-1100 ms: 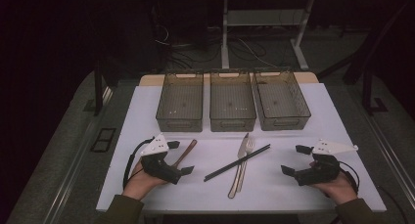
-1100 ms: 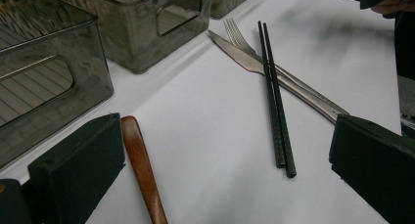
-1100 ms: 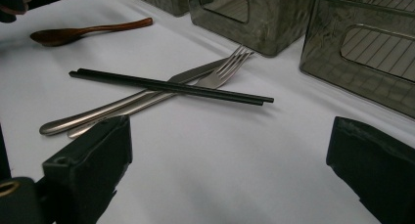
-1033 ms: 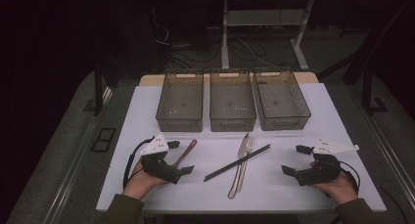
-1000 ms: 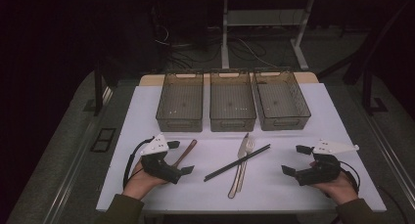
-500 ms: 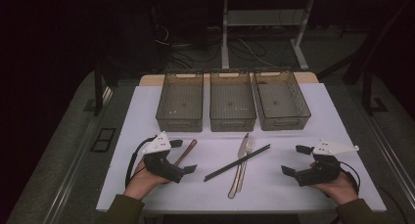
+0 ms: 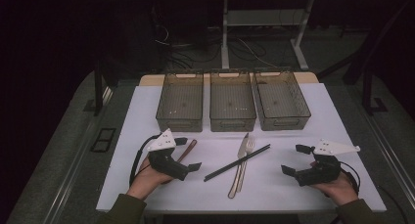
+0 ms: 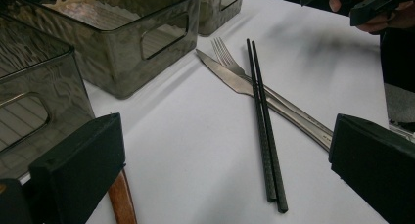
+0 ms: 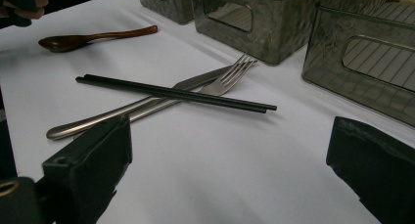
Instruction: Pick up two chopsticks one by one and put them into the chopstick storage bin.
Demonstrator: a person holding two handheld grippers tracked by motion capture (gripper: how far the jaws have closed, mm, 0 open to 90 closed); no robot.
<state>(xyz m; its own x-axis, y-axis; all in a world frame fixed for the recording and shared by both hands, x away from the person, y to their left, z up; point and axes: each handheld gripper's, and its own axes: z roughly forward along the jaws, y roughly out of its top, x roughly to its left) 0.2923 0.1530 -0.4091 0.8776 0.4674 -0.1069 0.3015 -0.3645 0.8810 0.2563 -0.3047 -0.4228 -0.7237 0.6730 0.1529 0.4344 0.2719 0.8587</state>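
At the near edge of the white counter (image 7: 147, 116), two forearms come in from below, each hand wrapped around a hand-held gripper. The left hand-held gripper (image 7: 186, 154) sits low over the counter, aimed inward and to the right, its jaws spread apart with nothing between them. Just under and beside it lies a wooden spoon (image 7: 187, 150), its brown handle showing by the gripper's left jaw in the left gripper view. The right hand-held gripper (image 7: 295, 159) rests near the right front corner, pointing left toward the cutlery, released as well, jaws wide and empty.

Between the two hands, a pair of black chopsticks (image 7: 237, 162) lies slanted across a metal knife (image 7: 239, 166) and fork (image 7: 247, 153), touching both; the knife and fork lie side by side, tips pointing away from the person.

Farther back, three smoky translucent bins (image 7: 233, 121) stand in a row, close together, just beyond the fork's tines.
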